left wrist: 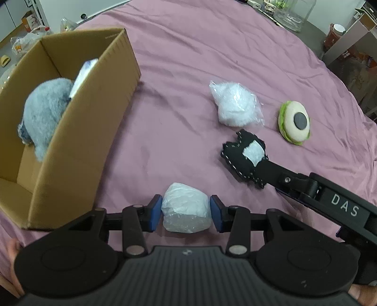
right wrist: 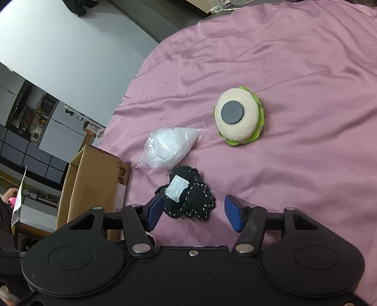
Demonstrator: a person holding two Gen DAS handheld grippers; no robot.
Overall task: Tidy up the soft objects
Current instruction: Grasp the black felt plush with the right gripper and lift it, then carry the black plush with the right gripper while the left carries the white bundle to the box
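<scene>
Left gripper (left wrist: pixel 186 210) clamped on white bundle (left wrist: pixel 186 209), box (left wrist: pixel 94 131) at 10 o'clock. Right gripper (right wrist: pixel 193 211) wide open around black plush (right wrist: pixel 188 197); burger (right wrist: pixel 239 117) at 1 o'clock.

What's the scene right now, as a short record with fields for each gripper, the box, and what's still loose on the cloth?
left gripper: pads against both sides of the white wrapped bundle, which looks gripped
right gripper: open, jaws around the black stitched plush, not closed on it
cardboard box: open top, holds a grey furry plush and a white packet
loose on the pink cloth: clear bag of white stuffing, burger plush, black stitched plush
background: glass container
</scene>
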